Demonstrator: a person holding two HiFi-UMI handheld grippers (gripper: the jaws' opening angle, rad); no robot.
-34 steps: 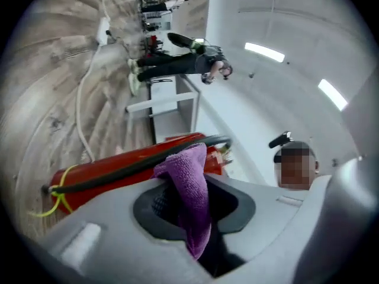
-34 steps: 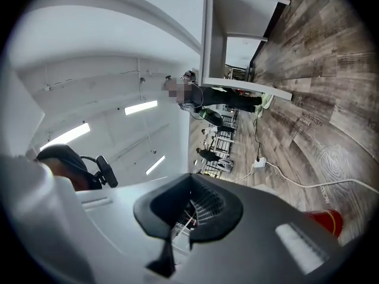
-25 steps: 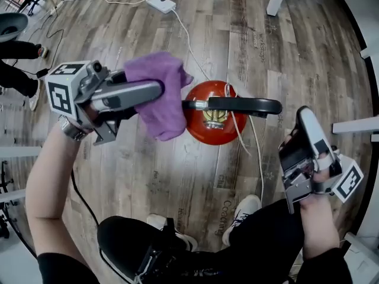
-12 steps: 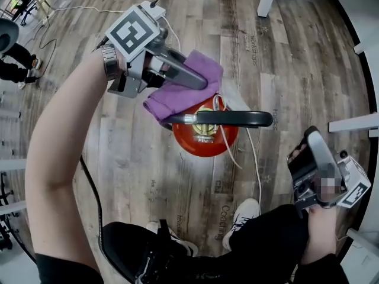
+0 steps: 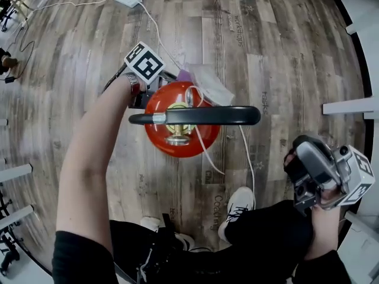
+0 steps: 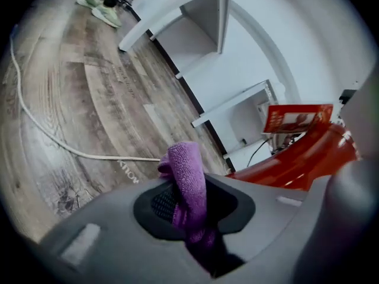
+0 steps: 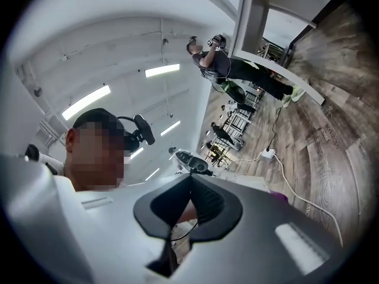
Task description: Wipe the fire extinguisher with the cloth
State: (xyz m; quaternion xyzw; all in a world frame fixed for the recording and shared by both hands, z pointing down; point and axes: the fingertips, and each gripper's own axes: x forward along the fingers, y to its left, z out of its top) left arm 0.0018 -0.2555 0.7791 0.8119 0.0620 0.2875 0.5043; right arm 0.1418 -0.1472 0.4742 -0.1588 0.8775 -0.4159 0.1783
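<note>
At the left, your left gripper point(image 6: 195, 209) sits low behind the red metal fire extinguisher point(image 5: 177, 141). Its jaws are clamped on the fuzzy purple cloth point(image 6: 186, 170) and have just drawn a little tighter, with the cloth just beside the cylinder's far side. In the middle, the extinguisher stands upright on the grey-brown wood-plank floor point(image 5: 89, 34) ahead of your feet, its long black handle point(image 5: 201, 116) lying across the top. At the right, your right gripper point(image 7: 189, 182) is held well apart from it near your knee, jaws together with nothing between them.

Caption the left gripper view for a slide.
Left hand-held gripper, jaws just tightened on a purple cloth, beside the red fire extinguisher over wood flooring.
</note>
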